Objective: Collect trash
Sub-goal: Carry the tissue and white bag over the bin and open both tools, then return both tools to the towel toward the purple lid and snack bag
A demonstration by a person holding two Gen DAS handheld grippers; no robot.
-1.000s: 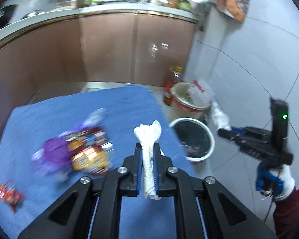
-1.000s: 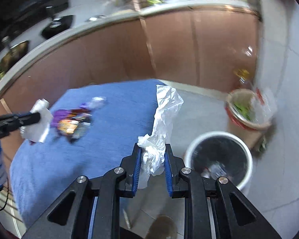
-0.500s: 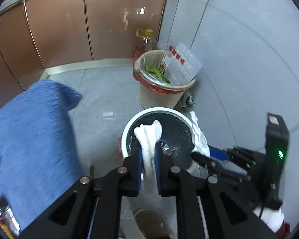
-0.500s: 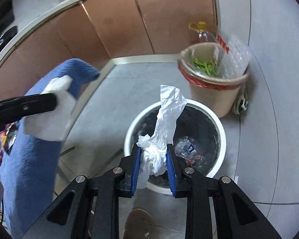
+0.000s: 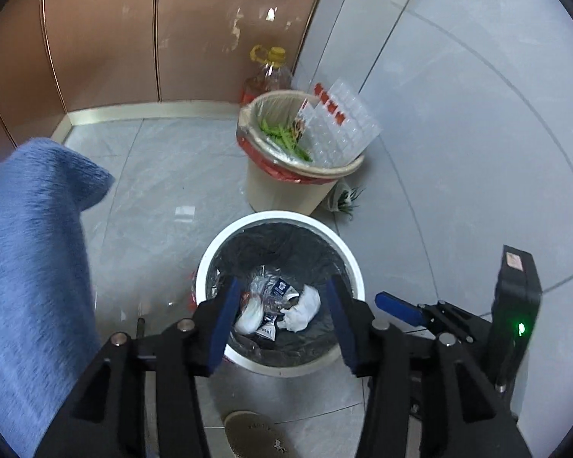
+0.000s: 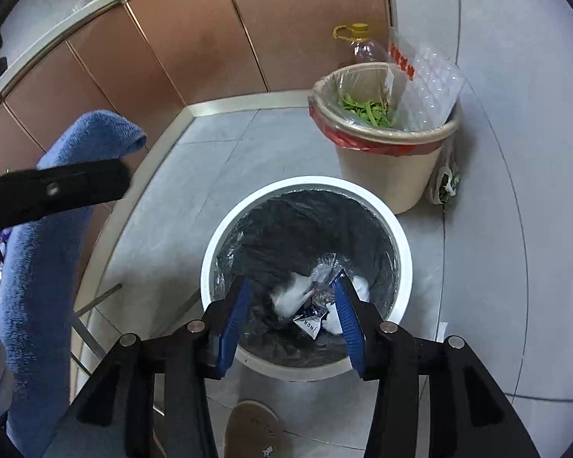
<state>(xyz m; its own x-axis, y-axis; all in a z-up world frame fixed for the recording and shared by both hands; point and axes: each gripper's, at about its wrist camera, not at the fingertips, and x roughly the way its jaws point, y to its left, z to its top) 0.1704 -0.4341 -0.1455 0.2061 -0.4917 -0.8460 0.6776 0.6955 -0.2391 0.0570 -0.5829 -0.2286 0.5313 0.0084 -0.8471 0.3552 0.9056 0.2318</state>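
Now both grippers hang above the white bin (image 5: 357, 267), which serves as the landmark here. The left gripper (image 5: 282, 328) has just been opening its jaws and they stand apart with nothing between them; the crumpled white tissue (image 5: 301, 307) lies below them at the bottom of the white bin's black liner, beside a torn wrapper (image 5: 277, 288). The right gripper (image 6: 292, 324) has likewise just been opening, its jaws released and empty, and the white wad (image 6: 290, 297) sits down inside the same bin, under the gap between its blue pads. Just behind the white bin stands a beige bin (image 6: 386, 168) with a red-edged liner, holding green scraps and clear plastic trays. An oil bottle (image 5: 269, 76) stands beyond that, against the brown cabinet fronts (image 5: 107, 30). To the left of the white bin the blue-cloth surface (image 5: 30, 236) ends at a drooping corner. Grey floor tiles (image 5: 458, 122) spread to the right of the white bin, and a slipper toe (image 6: 254, 431) shows on its near side.
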